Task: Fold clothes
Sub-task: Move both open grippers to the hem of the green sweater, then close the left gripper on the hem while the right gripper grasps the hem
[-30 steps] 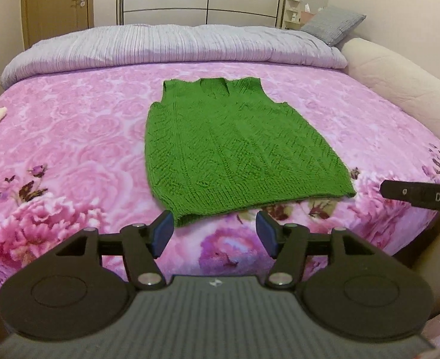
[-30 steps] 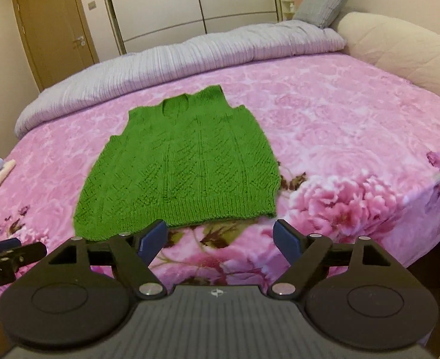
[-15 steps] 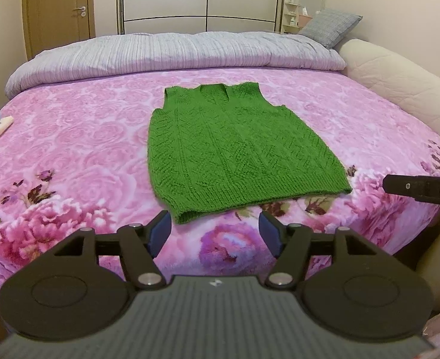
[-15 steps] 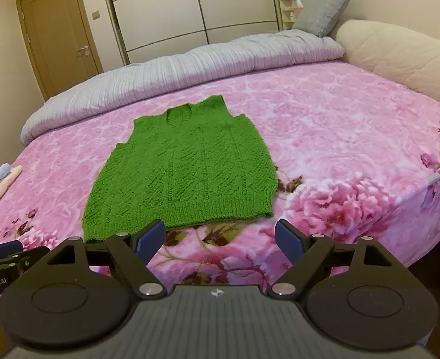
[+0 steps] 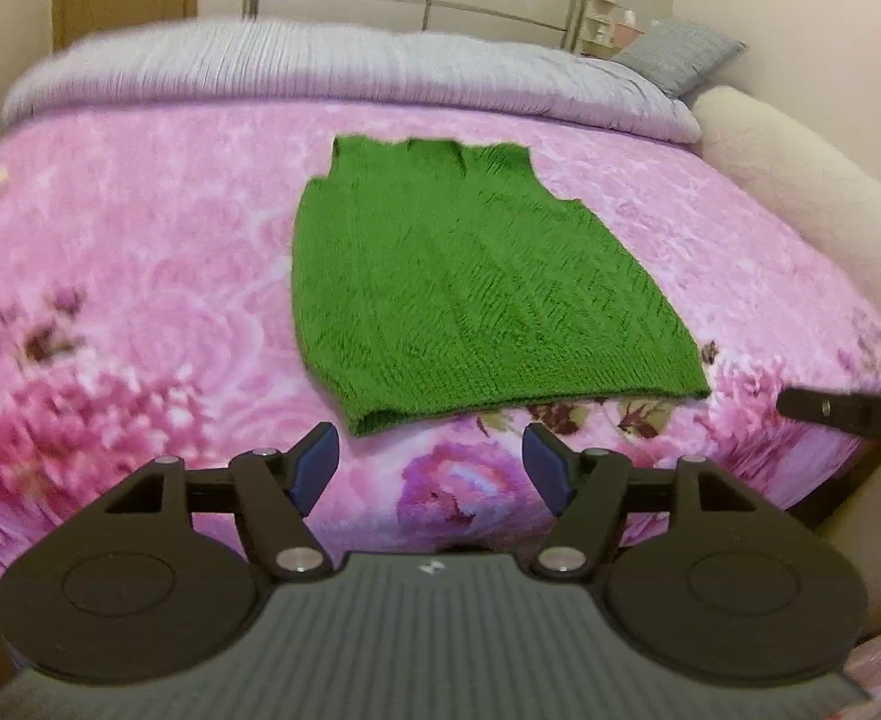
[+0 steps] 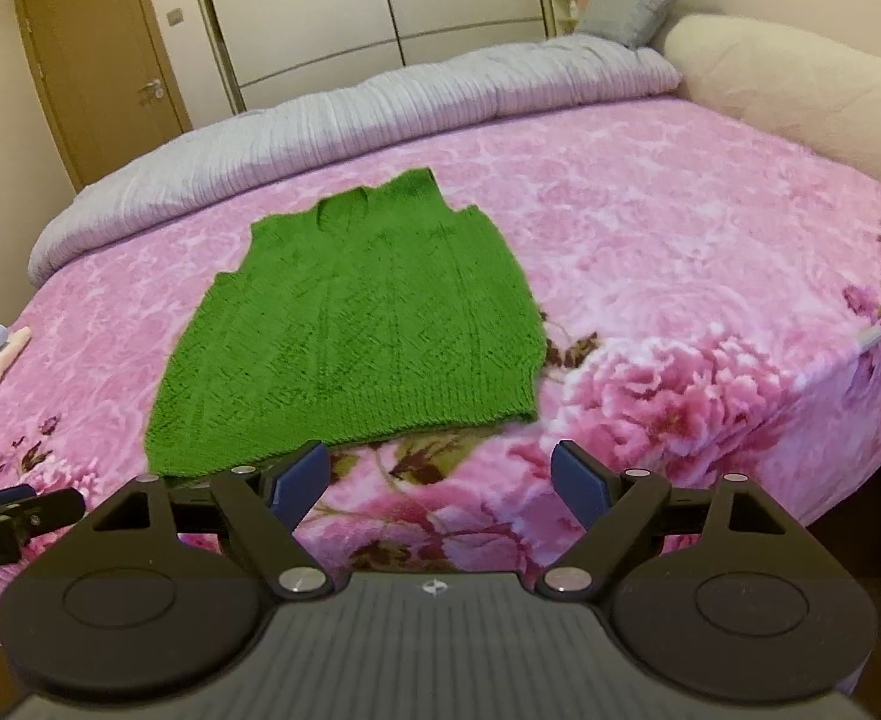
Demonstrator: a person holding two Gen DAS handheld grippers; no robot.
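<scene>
Vest: green knitted vest lies flat on the pink bed, neck toward the grey duvet, hem nearest me.
Left hand-held gripper: fingers apart, empty, just short of the hem's left corner.
Right hand-held gripper: fingers apart, empty, near the hem.
Next: I'd pinch both hem corners evenly, lift low, keeping the knit unstretched.
</scene>
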